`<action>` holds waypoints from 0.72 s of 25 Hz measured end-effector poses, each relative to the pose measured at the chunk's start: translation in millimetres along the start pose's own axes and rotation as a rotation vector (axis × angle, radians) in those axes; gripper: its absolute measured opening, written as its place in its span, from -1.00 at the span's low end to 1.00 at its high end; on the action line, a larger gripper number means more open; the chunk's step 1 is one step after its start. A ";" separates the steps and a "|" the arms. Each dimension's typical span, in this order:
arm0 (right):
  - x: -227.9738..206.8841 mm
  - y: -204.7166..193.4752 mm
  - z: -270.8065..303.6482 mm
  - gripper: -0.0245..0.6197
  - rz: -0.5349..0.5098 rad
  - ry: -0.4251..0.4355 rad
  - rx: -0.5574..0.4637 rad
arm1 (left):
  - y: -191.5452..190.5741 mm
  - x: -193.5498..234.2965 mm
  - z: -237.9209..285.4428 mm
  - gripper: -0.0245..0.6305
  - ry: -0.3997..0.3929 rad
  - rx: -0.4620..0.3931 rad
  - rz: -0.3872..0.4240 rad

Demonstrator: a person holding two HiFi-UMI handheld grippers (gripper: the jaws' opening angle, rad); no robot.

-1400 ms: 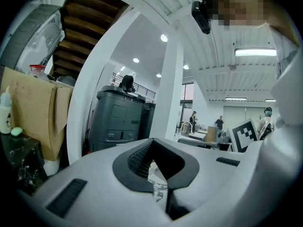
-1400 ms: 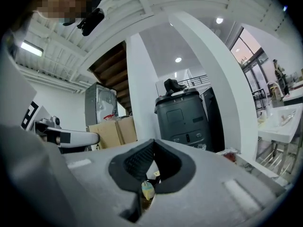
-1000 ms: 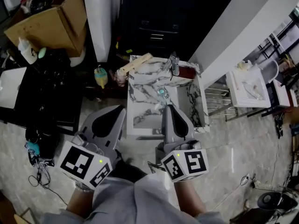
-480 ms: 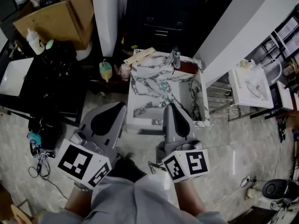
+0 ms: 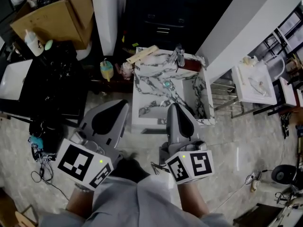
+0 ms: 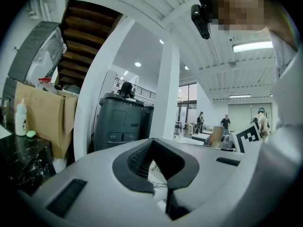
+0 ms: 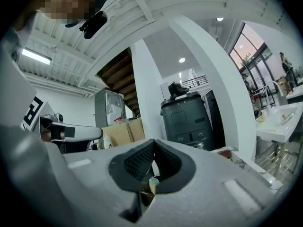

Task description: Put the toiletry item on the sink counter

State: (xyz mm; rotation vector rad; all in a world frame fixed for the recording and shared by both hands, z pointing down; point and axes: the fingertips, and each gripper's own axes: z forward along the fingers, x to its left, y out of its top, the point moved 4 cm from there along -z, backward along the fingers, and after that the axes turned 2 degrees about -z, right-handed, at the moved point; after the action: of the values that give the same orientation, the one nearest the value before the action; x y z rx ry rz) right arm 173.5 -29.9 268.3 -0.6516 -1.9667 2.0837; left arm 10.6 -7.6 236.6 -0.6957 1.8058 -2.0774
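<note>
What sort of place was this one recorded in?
Probably an open workshop or lab hall with mock bathroom stations, not a real bathroom. A freestanding marble-patterned sink unit stands on the bare floor, a second white sink stands nearby, and a cardboard box sits beside them.

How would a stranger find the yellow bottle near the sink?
Start at the marble-patterned sink in the head view's middle. Just left of its far left corner stands a small bottle. Unlike the white bottle farther left, it is yellow with a teal top.
</note>
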 end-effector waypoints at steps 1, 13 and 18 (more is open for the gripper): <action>1.9 -0.1 0.3 -0.93 -0.001 -0.005 0.001 | 0.5 2.6 -1.2 -0.91 -0.001 -0.002 -0.002; 21.7 1.8 14.6 -0.93 -0.017 -0.030 0.005 | 7.4 35.2 -6.7 -0.91 -0.006 -0.028 -0.022; 26.3 0.5 20.4 -0.93 -0.023 -0.032 0.008 | 6.1 43.2 -6.1 -0.91 -0.013 -0.035 -0.032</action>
State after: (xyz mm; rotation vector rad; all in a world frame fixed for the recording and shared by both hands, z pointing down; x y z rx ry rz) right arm 141.2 -36.7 263.5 -0.5944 -1.9727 2.1002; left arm -29.5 -26.1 237.0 -0.7499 1.8394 -2.0615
